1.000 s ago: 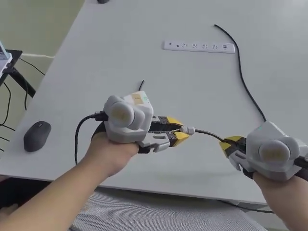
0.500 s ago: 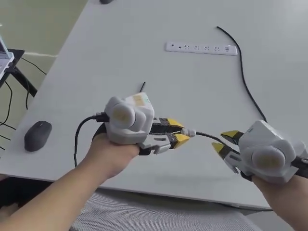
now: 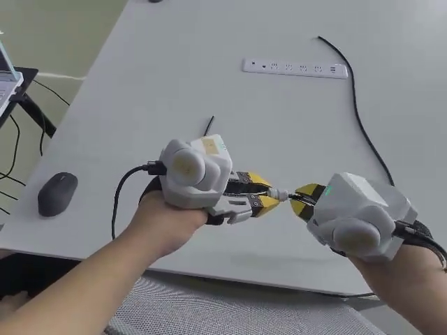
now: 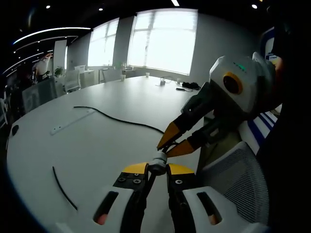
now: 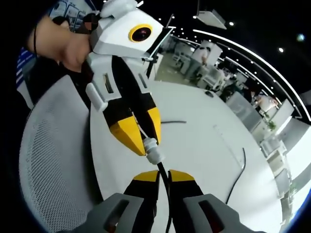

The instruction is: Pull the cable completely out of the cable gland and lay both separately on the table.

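Observation:
My left gripper [image 3: 264, 196] is shut on the small white cable gland [image 3: 277, 194], held above the table's near edge. The gland [image 4: 157, 161] sits between its yellow fingertips [image 4: 136, 168]. A thin black cable [image 5: 164, 175] leaves the gland [image 5: 151, 149] and runs straight into my right gripper [image 5: 164, 176], whose jaws stand close around it just behind the gland. In the head view my right gripper [image 3: 302, 199] nearly touches the left one, with a very short stretch of cable [image 3: 288, 197] between them. From the left gripper view, the right gripper [image 4: 164, 147] reaches in from the right.
A white power strip [image 3: 295, 68] lies far back on the white table [image 3: 174, 77], with a long black cord [image 3: 357, 105] curving toward the right. A short black strip [image 3: 209, 125] lies mid-table. A dark mouse [image 3: 57, 194] rests near the left edge.
My right gripper let go of the cable farther out, slid left along it, and closed again right next to the gland. The left gripper stayed in place.

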`<state>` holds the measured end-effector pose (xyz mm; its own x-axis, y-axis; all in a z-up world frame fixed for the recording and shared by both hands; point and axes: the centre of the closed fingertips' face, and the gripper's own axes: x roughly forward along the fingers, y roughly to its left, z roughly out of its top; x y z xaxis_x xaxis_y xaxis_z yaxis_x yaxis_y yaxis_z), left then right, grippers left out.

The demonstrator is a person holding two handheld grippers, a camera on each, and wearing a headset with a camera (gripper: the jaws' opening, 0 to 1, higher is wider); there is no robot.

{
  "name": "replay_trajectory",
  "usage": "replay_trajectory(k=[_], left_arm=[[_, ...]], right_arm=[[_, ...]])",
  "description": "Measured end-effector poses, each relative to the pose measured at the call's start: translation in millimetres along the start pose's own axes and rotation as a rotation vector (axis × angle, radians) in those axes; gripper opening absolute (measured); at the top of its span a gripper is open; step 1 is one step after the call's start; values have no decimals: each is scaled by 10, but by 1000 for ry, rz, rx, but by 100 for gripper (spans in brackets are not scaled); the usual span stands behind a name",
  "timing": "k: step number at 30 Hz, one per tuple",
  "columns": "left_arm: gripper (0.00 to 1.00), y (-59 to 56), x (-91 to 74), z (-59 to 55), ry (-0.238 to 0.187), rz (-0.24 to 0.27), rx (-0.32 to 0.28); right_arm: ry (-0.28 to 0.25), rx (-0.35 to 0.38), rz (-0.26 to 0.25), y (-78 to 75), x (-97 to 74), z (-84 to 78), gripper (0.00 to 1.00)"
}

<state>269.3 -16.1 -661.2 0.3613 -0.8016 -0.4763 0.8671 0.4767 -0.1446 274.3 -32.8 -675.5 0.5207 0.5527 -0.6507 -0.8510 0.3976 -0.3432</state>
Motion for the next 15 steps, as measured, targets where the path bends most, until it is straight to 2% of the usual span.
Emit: replay_trajectory(k=[8, 15], left_arm=[[15, 15, 6, -5, -4, -9, -3], [15, 11, 12, 21, -11, -17, -7]], right_arm=[[4, 14, 2, -15, 19, -12, 1], [1, 92, 1, -43, 22, -46, 0]])
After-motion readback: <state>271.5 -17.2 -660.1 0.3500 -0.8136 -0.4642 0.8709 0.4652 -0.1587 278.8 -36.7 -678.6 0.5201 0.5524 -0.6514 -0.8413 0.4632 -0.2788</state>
